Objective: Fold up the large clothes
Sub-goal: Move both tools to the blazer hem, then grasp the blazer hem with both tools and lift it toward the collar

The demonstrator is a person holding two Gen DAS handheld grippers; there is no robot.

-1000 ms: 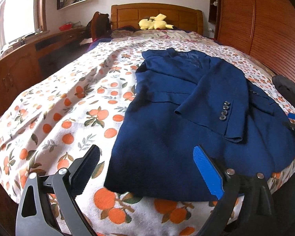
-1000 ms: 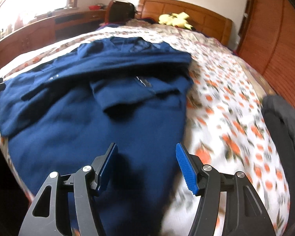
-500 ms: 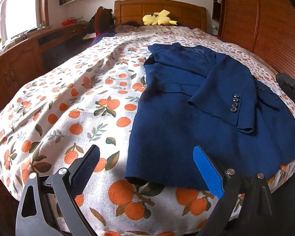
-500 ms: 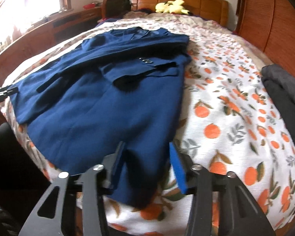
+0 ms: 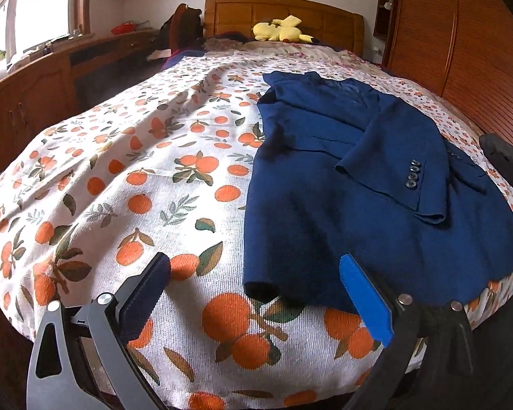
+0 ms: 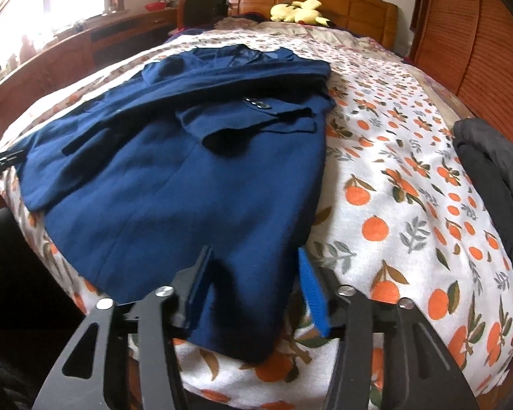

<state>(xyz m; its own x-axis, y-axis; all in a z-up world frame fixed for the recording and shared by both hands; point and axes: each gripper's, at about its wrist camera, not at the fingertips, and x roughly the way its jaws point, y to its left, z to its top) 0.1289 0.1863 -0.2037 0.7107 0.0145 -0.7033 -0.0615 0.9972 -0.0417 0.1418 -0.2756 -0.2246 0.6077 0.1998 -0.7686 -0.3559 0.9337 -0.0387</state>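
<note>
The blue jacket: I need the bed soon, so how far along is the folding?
Early. Done: the blue jacket lies on the orange-print bedspread with both sleeves folded across it. In hand: the right gripper straddles one hem corner, jaws opening; the left gripper is open near the other corner, gripping nothing. Left: folding the body up from the hem.

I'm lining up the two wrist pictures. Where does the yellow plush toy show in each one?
Left wrist view: the yellow plush toy lies at top centre, against the wooden headboard.
Right wrist view: it lies at top, just right of centre, against the same headboard.
Shared landmark: the navy blue jacket spread on the orange-print bedspread.
</note>
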